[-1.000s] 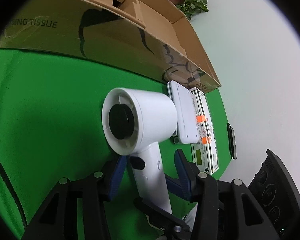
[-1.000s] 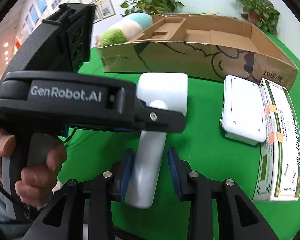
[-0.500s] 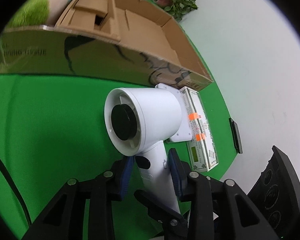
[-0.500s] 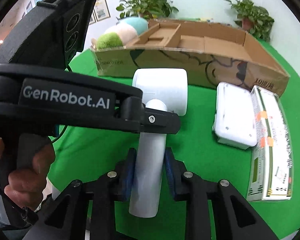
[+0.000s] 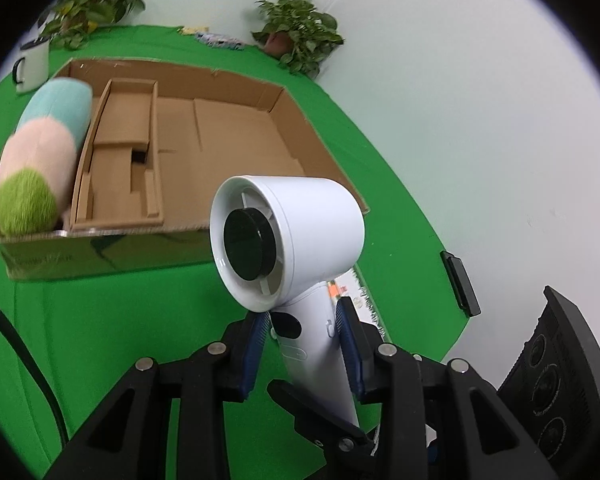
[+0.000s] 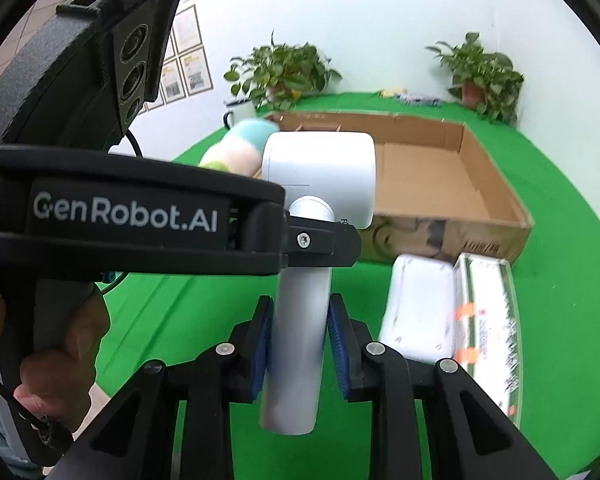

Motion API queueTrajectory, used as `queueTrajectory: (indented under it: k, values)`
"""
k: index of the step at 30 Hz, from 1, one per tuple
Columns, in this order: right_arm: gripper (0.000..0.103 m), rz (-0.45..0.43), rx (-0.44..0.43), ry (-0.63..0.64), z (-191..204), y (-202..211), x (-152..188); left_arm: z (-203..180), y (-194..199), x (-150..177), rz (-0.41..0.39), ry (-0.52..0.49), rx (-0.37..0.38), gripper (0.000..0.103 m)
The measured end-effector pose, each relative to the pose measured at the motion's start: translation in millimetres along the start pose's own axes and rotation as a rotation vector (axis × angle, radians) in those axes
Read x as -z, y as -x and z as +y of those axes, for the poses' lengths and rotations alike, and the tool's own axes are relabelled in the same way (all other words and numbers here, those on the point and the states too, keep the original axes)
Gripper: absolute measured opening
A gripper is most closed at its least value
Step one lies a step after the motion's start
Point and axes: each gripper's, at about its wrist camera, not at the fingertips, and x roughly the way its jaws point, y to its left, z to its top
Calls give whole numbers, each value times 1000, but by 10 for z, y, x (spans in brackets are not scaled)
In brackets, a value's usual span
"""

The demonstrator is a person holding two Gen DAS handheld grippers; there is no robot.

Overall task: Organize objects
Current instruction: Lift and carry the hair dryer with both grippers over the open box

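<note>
A white hair dryer (image 5: 300,232) hangs above the green cloth, with its round black-centred end facing the left wrist camera. My left gripper (image 5: 302,336) is shut on the upper part of its handle, just below the head. My right gripper (image 6: 298,332) is shut on the handle (image 6: 300,320) lower down, blue pads (image 6: 260,340) pressing both sides. In the right wrist view the left gripper's black body (image 6: 124,216) crosses in front of the dryer (image 6: 320,176). An open cardboard box (image 5: 100,248) lies behind the dryer.
A pastel plush toy (image 5: 44,152) lies in the box's left end. A white case (image 6: 416,312) and a green-and-white carton (image 6: 484,320) lie on the cloth to the right. A mug (image 5: 32,68), potted plants (image 5: 296,36) and a black slab (image 5: 460,284) stand around the table's edges.
Both grippers shut on the dryer's handle and rose, lifting it off the cloth. The box's inside now shows from above. The left gripper rolled.
</note>
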Motion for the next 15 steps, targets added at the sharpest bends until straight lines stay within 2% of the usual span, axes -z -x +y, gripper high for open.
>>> queueTrajectory:
  k: [6, 10, 15]
  values:
    - [25, -40, 23, -4, -62, 175, -117, -210, -13, -177, -24, -48, -2, 33]
    - [25, -61, 51, 9, -24, 292, -182, -265, -1, -275, -33, -74, -9, 33]
    - [25, -80, 47, 11, -23, 310, -314, -268, 63, -348, -54, -76, -16, 33]
